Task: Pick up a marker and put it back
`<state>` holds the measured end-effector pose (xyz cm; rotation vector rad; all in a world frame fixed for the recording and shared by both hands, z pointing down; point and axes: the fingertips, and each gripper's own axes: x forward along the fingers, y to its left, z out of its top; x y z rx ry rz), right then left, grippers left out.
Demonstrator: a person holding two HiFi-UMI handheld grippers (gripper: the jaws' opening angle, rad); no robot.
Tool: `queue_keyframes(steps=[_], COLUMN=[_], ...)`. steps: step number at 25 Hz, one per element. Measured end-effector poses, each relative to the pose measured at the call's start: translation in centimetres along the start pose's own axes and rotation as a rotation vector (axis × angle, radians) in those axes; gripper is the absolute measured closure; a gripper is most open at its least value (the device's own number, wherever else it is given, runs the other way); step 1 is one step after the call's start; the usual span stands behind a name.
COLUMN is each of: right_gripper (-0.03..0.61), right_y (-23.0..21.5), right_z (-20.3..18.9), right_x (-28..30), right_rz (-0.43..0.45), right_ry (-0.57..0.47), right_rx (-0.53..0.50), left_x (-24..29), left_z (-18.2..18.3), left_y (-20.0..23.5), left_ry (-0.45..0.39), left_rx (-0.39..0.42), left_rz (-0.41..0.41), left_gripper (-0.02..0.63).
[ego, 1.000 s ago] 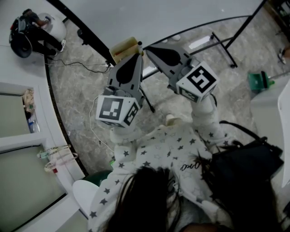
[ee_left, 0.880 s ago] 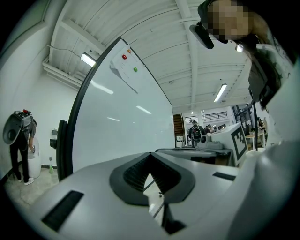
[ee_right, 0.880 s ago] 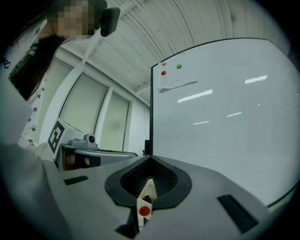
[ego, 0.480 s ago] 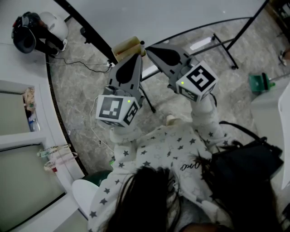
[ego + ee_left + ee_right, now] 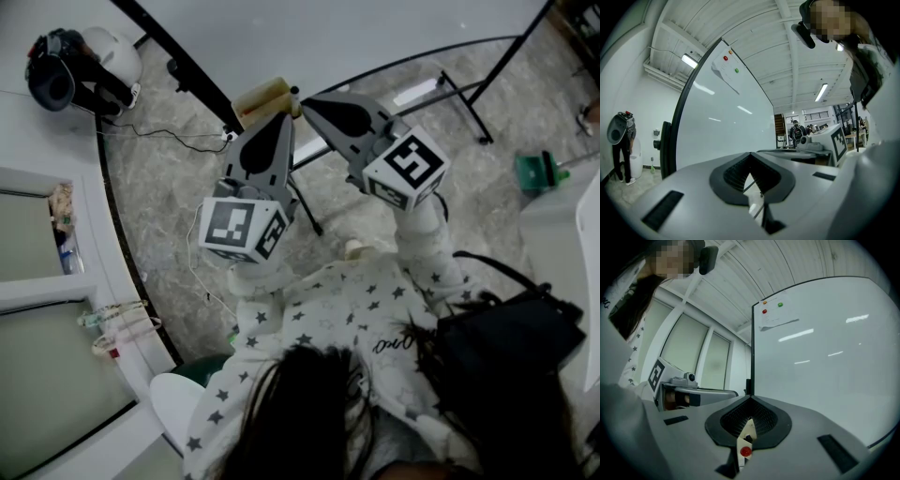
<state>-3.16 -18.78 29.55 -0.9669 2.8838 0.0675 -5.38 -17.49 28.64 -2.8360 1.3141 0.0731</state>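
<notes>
Both grippers are held side by side in front of a whiteboard (image 5: 328, 28). My left gripper (image 5: 281, 118) points at the board's lower edge with its jaws meeting at the tips and nothing between them. My right gripper (image 5: 306, 101) is beside it, jaws also shut. A pale yellow block (image 5: 262, 97) sits at the board's lower edge, just left of both tips. In the right gripper view a small white piece with a red dot (image 5: 746, 451) shows through the slit under the shut jaws; I cannot tell what it is. No marker is clearly visible.
The board's black stand legs (image 5: 459, 89) spread over the marble floor. A white and black helmet-like device (image 5: 80, 61) lies far left, a green object (image 5: 536, 169) far right. A black bag (image 5: 506, 337) hangs at the person's side. A paper sheet with red and green magnets (image 5: 771, 315) hangs on the board.
Both grippers have stayed almost still. The small green lights that glowed on both marker cubes half a second ago are off now.
</notes>
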Motion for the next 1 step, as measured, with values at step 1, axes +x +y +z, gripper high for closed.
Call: queue_keyframes(steps=[1], right_gripper=[0.572], right_y=[-0.01], right_z=[-0.02], right_x=[0.03], right_rz=[0.000], right_ry=[0.001], right_rx=[0.000], left_x=[0.00], left_z=[0.01], left_y=[0.02], left_ry=[0.001], left_rx=[0.000], left_rz=[0.001], left_gripper=[0.613])
